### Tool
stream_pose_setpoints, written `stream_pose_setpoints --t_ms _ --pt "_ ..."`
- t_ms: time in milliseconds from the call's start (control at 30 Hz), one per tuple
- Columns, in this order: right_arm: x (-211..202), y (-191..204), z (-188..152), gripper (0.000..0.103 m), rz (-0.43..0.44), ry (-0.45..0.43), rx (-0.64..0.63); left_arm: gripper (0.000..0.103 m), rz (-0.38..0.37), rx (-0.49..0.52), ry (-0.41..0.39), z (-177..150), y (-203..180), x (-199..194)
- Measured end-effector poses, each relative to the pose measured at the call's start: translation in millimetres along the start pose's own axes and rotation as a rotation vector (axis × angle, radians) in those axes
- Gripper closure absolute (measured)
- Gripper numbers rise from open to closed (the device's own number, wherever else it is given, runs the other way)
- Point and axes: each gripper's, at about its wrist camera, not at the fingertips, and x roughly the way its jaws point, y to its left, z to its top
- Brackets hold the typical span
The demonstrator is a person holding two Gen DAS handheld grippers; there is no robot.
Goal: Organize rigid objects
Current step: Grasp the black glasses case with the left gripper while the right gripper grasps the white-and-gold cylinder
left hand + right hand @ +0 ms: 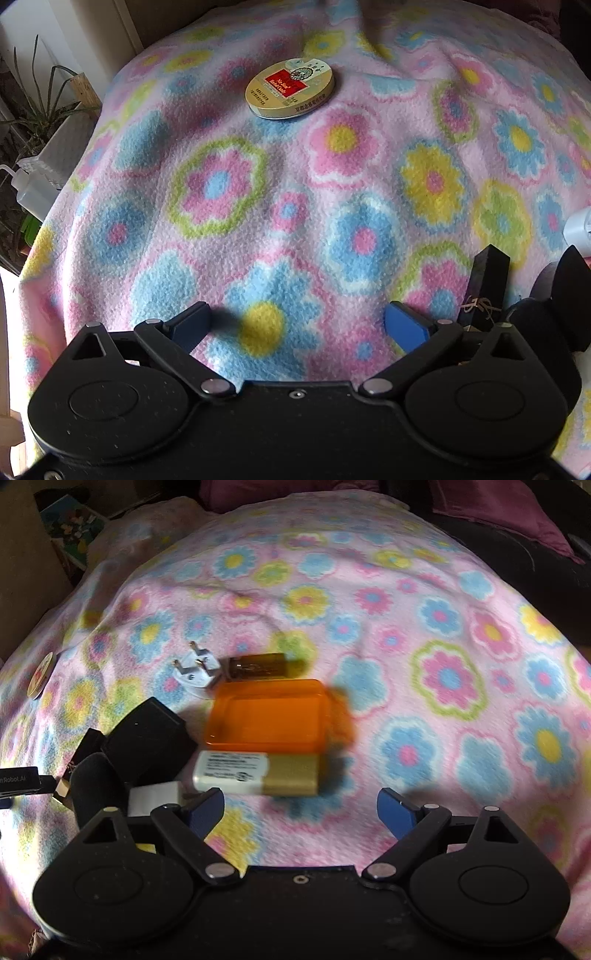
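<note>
In the left wrist view, one round gold tin with a red label (290,89) was seen. It lay flat on the soft pink blanket with bright flowers (258,206), in the upper middle of the frame. The left gripper (297,326) was held at the bottom of the frame. Its two blue fingers (190,325) were spread wide apart, and nothing but blanket was seen between them. The tin was well apart from the fingers, far above them in the picture. One dark stick-shaped block (487,288) was seen at the lower right, just beside the right finger.

In the right wrist view, six things could be counted on the blanket. One see-through orange plastic box (267,714) lay in the middle. One white and gold flat block (256,773) lay touching its lower edge. One small brown glass bottle (258,666) lay on its side above the box. One white plug with three metal pins (195,670) was seen to the left of the bottle. One black boxy case (149,738) was seen left of the orange box. One small white block (155,797) was seen at the lower left.

The right gripper (301,810) was spread wide too, and nothing was held. The white and gold block lay just above the left finger (207,808), near it. Whether it was touched could not be told.
</note>
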Motion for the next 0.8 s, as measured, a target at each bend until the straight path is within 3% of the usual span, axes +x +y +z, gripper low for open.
stream_pose_setpoints --t_ms 67,233,300,333,367,500,667,800 --pt "6.6 9.1 3.3 0.004 0.006 -0.001 -0.005 0.004 -0.007 -0.004 -0.001 -0.4 1.5 0.2" --pt "20.3 22.6 7.6 0.001 -0.012 0.003 -0.006 0.006 -0.019 0.004 -0.021 1.9 6.5 4.7" --pt "23.1 20.9 10.1 0.004 -0.019 0.006 0.007 0.008 -0.022 0.020 -0.041 -0.4 1.6 -3.8" --pt "24.4 18.2 10.7 0.013 -0.018 0.015 0.015 0.008 -0.025 0.035 -0.056 -1.8 -1.6 -8.4" --pt "27.7 16.2 11.5 0.020 -0.014 0.040 0.018 0.008 -0.031 0.056 -0.076 -4.0 -7.0 -15.2" --pt "22.9 5.1 8.5 0.019 -0.029 0.043 0.033 0.008 -0.079 0.178 -0.142 -15.5 -31.9 -42.5" --pt "13.3 -12.6 2.1 0.019 -0.082 0.052 0.061 0.008 -0.174 0.274 -0.130 -34.1 -61.0 -65.0" --pt "5.1 -26.5 -3.4 0.019 -0.075 0.061 0.090 0.007 -0.230 0.477 -0.144 -52.1 -86.5 -72.2"
